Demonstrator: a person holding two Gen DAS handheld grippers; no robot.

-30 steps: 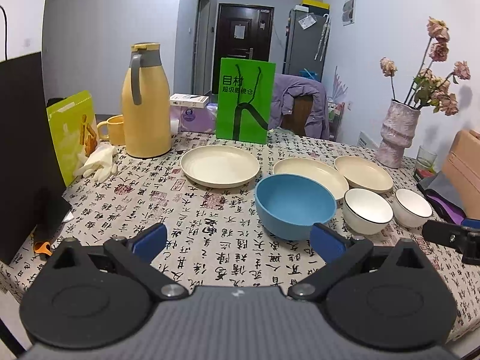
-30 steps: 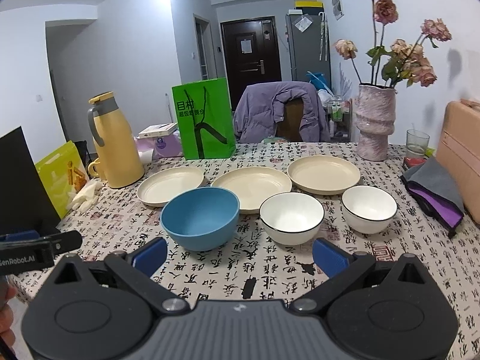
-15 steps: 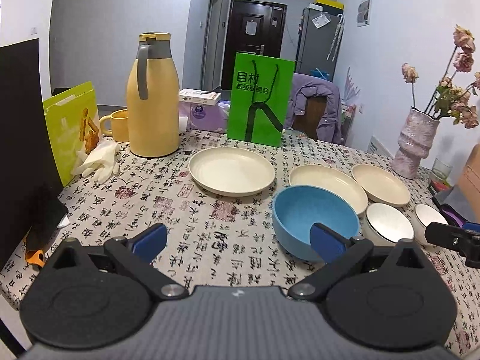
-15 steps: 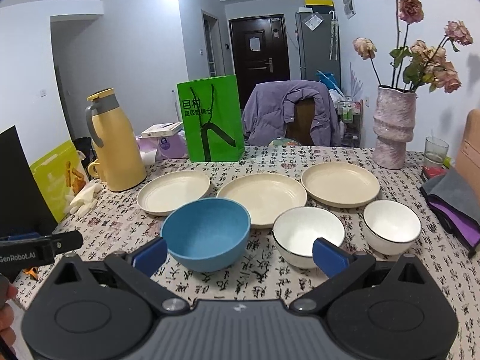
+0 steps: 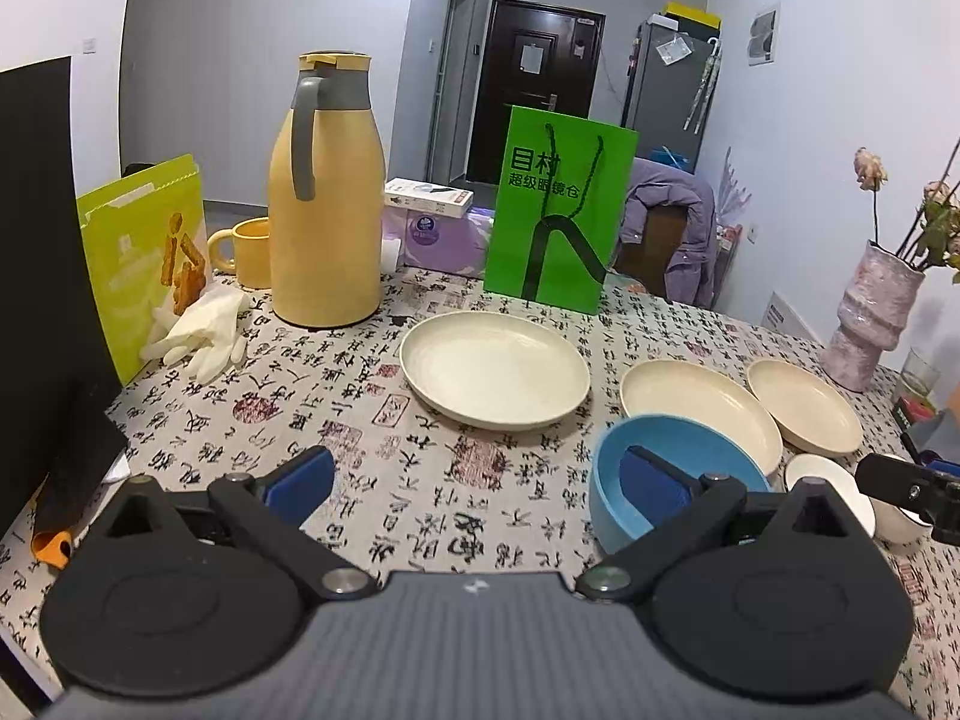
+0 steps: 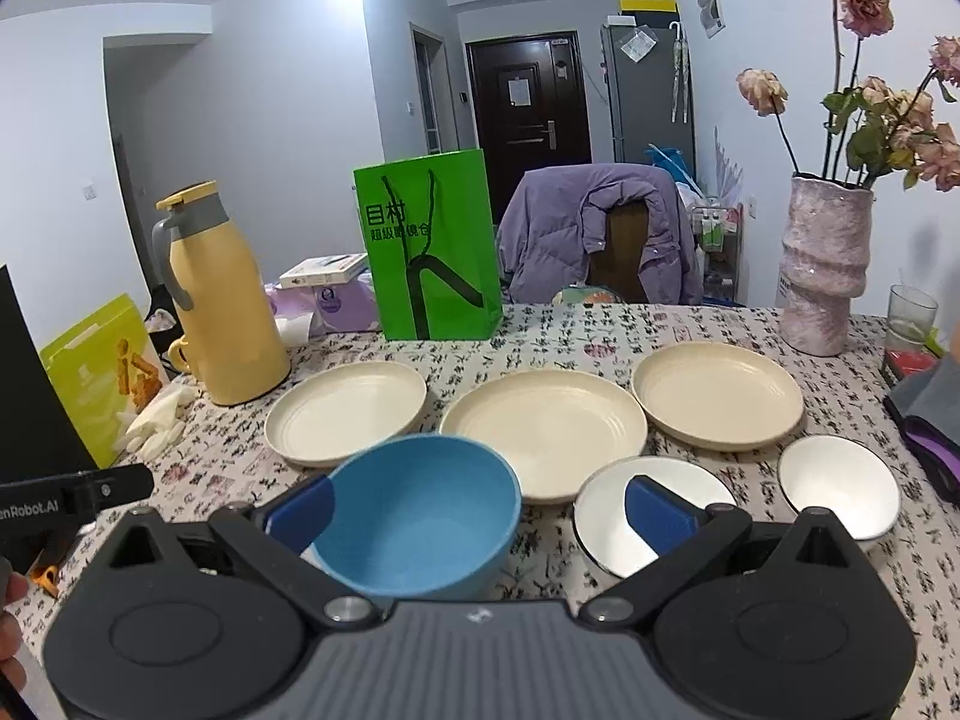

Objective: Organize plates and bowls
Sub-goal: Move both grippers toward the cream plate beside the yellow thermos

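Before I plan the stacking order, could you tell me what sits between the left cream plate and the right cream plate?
A third cream plate lies between the left plate and the right plate, seen in the right wrist view.

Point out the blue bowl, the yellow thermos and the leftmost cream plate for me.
blue bowl (image 6: pixel 414 516): right wrist view, inner floor of the bowl.
yellow thermos (image 5: pixel 327 228): left wrist view, middle of its body.
leftmost cream plate (image 5: pixel 495 366): left wrist view, centre of its flat well.
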